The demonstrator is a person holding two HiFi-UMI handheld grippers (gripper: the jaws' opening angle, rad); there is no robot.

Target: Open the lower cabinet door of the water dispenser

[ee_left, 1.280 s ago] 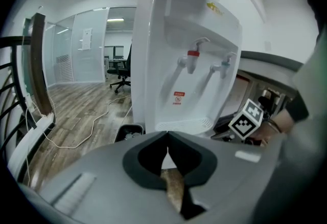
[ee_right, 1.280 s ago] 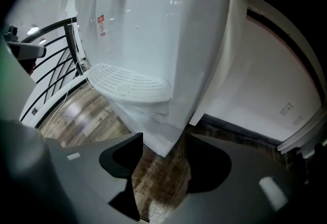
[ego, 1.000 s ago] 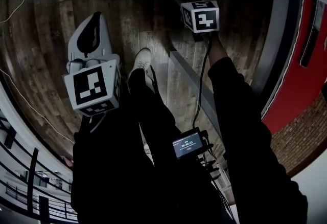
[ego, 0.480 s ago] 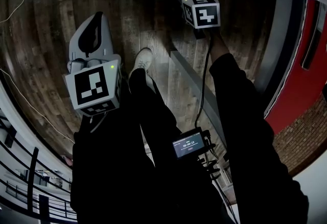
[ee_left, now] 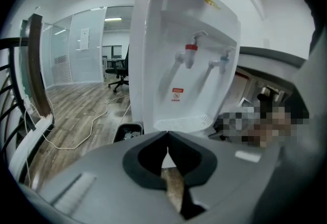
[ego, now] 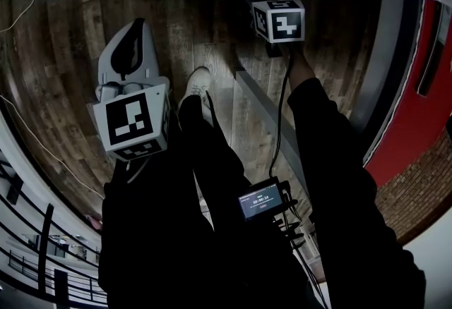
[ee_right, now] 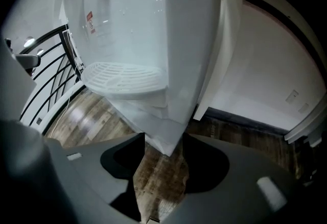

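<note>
The white water dispenser (ee_left: 179,59), with a red and a blue tap, stands upright ahead of my left gripper (ee_left: 167,135). That gripper is shut with nothing in it and hangs over the wooden floor, well short of the dispenser. In the head view it (ego: 133,27) is at the left. My right gripper (ee_right: 164,138) reaches in under the drip tray (ee_right: 122,75). Its jaws are closing, and the bottom corner of the lower cabinet door (ee_right: 164,147) lies between their tips. I cannot see the pads pressing on it. From above only its marker cube (ego: 279,20) shows.
On the floor beside the dispenser's base are a black bin (ee_left: 127,131) and a loose cable (ee_left: 92,127). A railing (ee_left: 36,64) runs along the left. A white wall (ee_right: 255,90) with dark skirting is right of the dispenser. The person's shoe (ego: 196,83) stands between the grippers.
Both grippers stay where they were in the head view. The picture shifts only slightly.
</note>
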